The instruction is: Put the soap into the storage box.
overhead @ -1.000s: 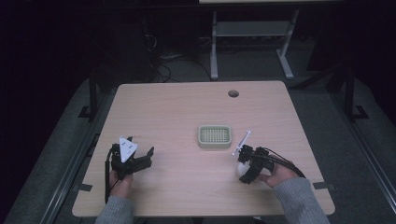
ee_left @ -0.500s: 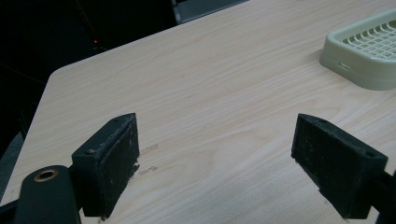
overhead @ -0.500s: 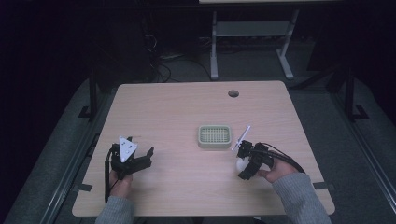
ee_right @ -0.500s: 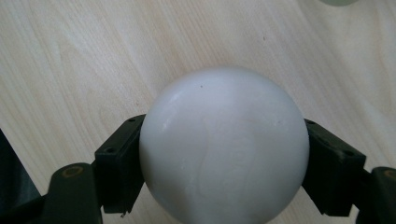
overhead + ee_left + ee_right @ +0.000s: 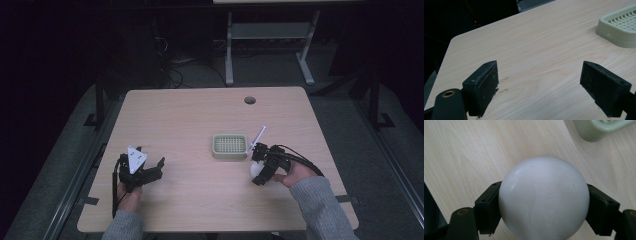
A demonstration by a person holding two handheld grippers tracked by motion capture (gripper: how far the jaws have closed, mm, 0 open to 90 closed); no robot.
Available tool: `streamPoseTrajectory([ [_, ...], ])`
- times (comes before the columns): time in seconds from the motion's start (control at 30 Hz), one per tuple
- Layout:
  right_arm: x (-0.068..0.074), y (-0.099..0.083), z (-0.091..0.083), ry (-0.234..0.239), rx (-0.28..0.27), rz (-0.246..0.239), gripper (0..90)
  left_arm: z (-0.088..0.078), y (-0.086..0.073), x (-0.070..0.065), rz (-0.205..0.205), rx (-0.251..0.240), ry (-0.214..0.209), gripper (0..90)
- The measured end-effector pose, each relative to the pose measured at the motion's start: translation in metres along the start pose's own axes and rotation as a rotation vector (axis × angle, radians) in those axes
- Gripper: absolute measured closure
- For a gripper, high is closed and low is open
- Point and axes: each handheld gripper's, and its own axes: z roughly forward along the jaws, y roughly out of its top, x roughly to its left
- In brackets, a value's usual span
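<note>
In the high view, a pale wood-grain desk (image 5: pixel 200 125) is seen in a dark room, with a round hole (image 5: pixel 250 100) near its far edge. A grey metal frame (image 5: pixel 270 45) and loose cables (image 5: pixel 175 70) are made out on the floor beyond the far edge. A pale green tray (image 5: pixel 229 146) with a gridded floor is set right of the desk's middle. The left tool (image 5: pixel 142 170) is held near the near left corner, its jaws spread wide apart with nothing between them. The right tool (image 5: pixel 261 171) is held just beside the tray's right end, toward the near edge, and a white ball (image 5: pixel 255 169) is gripped in it.

In the left gripper view, bare wood is seen between the parted jaws, and a corner of the tray (image 5: pixel 619 27) is caught at the upper right.

In the right gripper view, the ball (image 5: pixel 544 197) is pressed between both jaws, above the wood, with the tray's edge (image 5: pixel 599 128) close at the top.
</note>
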Motion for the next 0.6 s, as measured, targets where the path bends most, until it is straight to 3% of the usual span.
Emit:
streamPoseTrajectory([
  [0.6, -0.011, 0.014, -0.008, 0.028, -0.013, 0.003, 23.6, 0.0, 0.0, 0.0, 0.005, 0.007, 0.0, 14.8],
])
